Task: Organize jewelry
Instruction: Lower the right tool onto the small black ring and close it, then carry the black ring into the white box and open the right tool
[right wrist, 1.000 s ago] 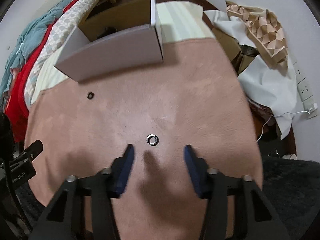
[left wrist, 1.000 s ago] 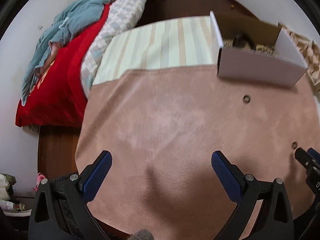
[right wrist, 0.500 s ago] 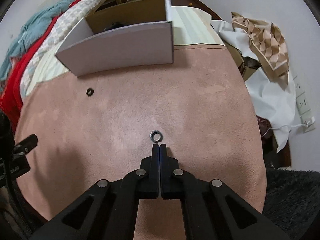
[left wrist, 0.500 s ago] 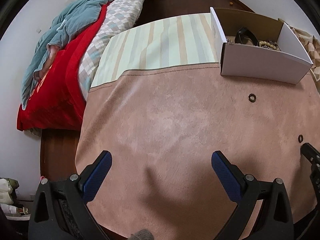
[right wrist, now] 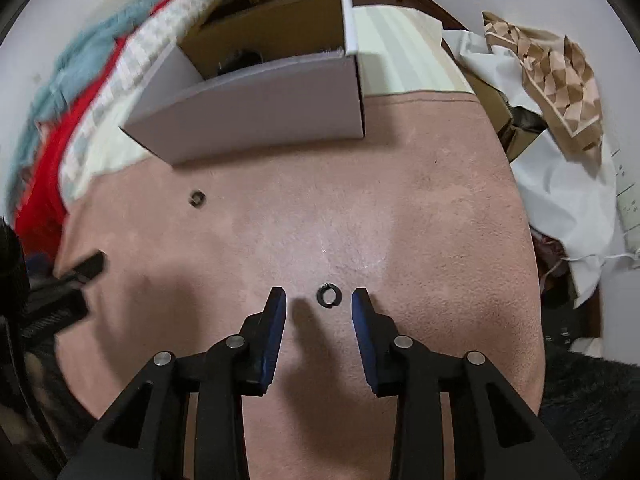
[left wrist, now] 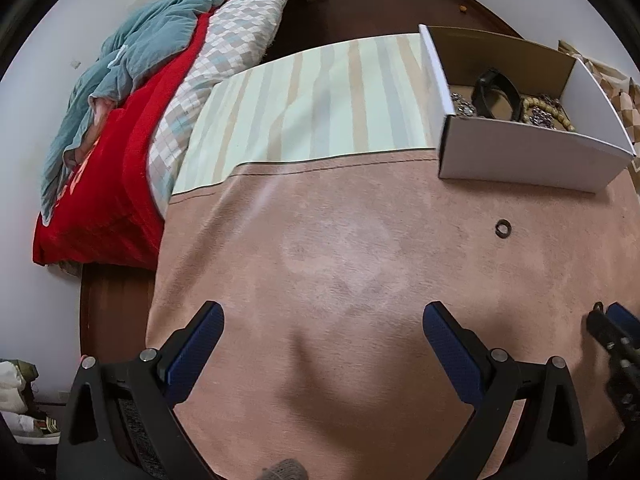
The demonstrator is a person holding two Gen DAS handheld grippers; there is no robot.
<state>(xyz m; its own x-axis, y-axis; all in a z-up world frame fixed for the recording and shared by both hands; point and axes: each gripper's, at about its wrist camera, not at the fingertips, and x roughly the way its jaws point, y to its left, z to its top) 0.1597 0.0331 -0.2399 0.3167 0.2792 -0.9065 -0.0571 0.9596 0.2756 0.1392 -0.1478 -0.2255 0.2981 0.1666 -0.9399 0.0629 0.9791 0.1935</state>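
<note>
A small dark split ring (right wrist: 328, 295) lies on the pink cloth (right wrist: 400, 208), between the tips of my right gripper (right wrist: 319, 300). That gripper's jaws are opening, and the pads do not touch the ring. A second dark ring (right wrist: 197, 198) (left wrist: 503, 228) rests farther off, nearer the white box (right wrist: 256, 112) (left wrist: 528, 160). The box holds a black band (left wrist: 496, 92), beads and other jewelry. My left gripper (left wrist: 324, 320) stands wide open over bare pink cloth with nothing between its fingers. The right gripper's tip shows at the right edge of the left wrist view.
A striped pale cloth (left wrist: 320, 108) lies behind the pink one. Red and teal bedding (left wrist: 120, 120) is piled at the left. White sheets and patterned brown paper (right wrist: 560, 68) crowd the right edge. Dark floor (left wrist: 108, 304) shows past the cloth's left edge.
The right gripper shut in front of the split ring without taking it, then spread again around it. The left gripper stayed wide open and barely moved.
</note>
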